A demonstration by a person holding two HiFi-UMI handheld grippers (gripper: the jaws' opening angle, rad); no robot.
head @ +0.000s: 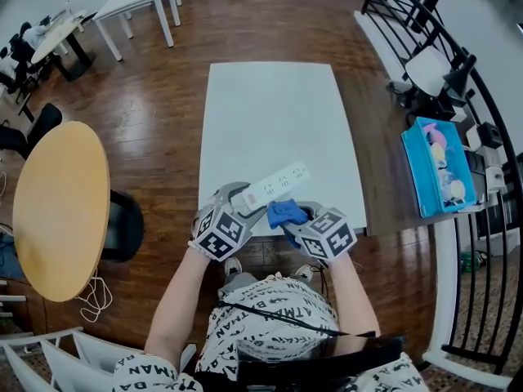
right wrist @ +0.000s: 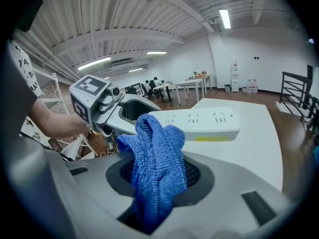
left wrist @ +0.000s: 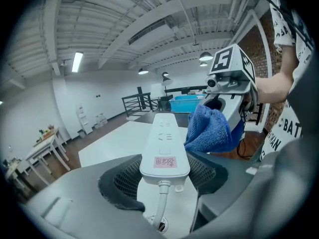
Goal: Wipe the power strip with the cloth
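A white power strip (head: 275, 184) is held above the near edge of the white table (head: 278, 113), its cord end clamped in my left gripper (head: 237, 201). In the left gripper view the power strip (left wrist: 165, 146) lies between both pads, with a pink label near the cord. My right gripper (head: 298, 219) is shut on a blue cloth (head: 285, 213), which touches the strip's near long side. In the right gripper view the cloth (right wrist: 157, 163) bunches up between the jaws, with the power strip (right wrist: 199, 121) just beyond it. The blue cloth (left wrist: 209, 129) also shows in the left gripper view, against the strip's right side.
A blue bin (head: 439, 167) with small items stands at the right beside black railings (head: 482, 113). A round wooden table (head: 57, 207) and a black chair (head: 122, 227) are at the left. More white tables (head: 135, 2) stand at the far left.
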